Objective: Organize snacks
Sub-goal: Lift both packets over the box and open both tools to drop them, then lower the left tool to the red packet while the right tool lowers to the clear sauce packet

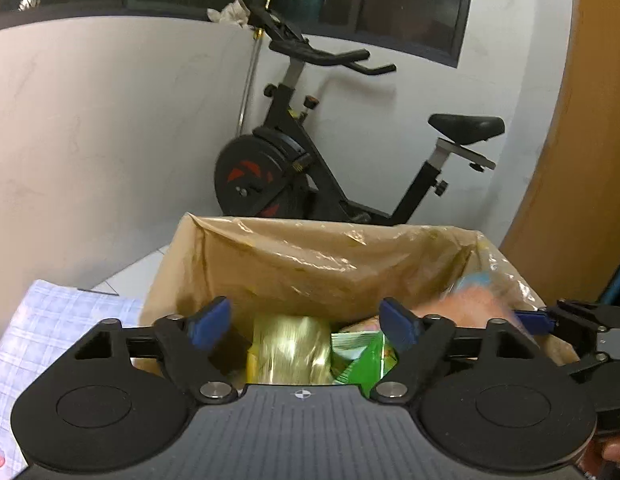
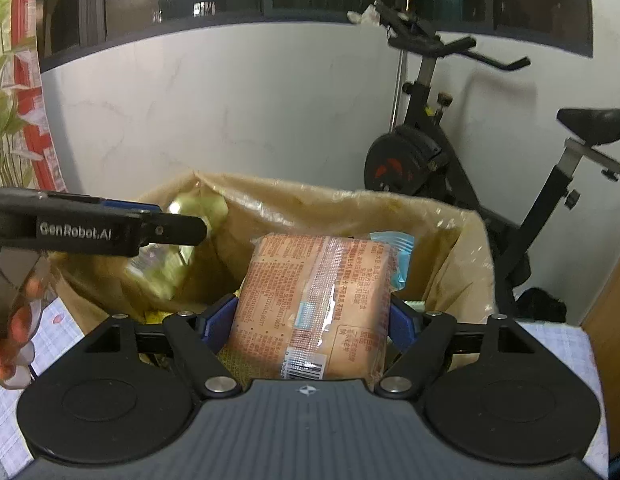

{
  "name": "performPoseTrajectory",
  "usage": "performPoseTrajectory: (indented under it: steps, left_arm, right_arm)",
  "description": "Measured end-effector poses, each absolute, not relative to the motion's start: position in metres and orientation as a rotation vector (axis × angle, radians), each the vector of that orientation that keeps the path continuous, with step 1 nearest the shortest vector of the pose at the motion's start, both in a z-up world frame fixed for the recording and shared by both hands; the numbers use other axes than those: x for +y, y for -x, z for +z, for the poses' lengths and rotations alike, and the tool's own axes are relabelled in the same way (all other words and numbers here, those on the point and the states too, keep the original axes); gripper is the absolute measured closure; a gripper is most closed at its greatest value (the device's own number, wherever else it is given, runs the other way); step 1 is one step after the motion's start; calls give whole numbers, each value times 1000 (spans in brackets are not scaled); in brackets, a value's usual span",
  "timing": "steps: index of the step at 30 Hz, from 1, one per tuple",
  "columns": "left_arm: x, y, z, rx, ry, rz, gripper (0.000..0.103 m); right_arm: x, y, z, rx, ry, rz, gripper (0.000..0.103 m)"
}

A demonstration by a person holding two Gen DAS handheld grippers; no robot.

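Observation:
A cardboard box (image 1: 270,264) (image 2: 449,240) lined with a clear plastic bag stands on the table in front of both grippers. My left gripper (image 1: 306,320) is open over the box; below its blue pads lie a blurred gold packet (image 1: 290,348) and a green packet (image 1: 365,360). In the right wrist view the left gripper (image 2: 178,220) reaches in from the left over a blurred yellow-green packet (image 2: 166,268). My right gripper (image 2: 313,320) is shut on an orange biscuit packet (image 2: 317,292), held above the box opening. A light blue packet (image 2: 393,240) lies behind it.
A black exercise bike (image 1: 294,168) (image 2: 437,152) stands against the white wall behind the box. A pale checked cloth (image 1: 50,320) (image 2: 557,340) covers the table. A wooden panel (image 1: 581,160) is at the right, and a plant (image 2: 6,100) at the far left.

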State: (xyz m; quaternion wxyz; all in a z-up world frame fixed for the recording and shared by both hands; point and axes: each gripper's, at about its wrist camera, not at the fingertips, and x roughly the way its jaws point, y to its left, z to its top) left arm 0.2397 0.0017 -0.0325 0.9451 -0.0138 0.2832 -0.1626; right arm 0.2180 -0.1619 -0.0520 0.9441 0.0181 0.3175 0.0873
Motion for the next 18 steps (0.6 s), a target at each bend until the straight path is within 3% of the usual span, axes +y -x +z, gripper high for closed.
performPoseTrajectory:
  steps: [4,12,18]
  left_arm:
    - [8,-234,-31,571,1,-309,19]
    - [38,-196,-7,515,28,-335,19]
    - [70,-147,2,479,35,-341,19]
  right_arm:
    - [-173,-219,-49,635,-111,172,17]
    - [-184,-187,-28,555,-150,196,16]
    - [-187,-138,-14,449,-175,244,0]
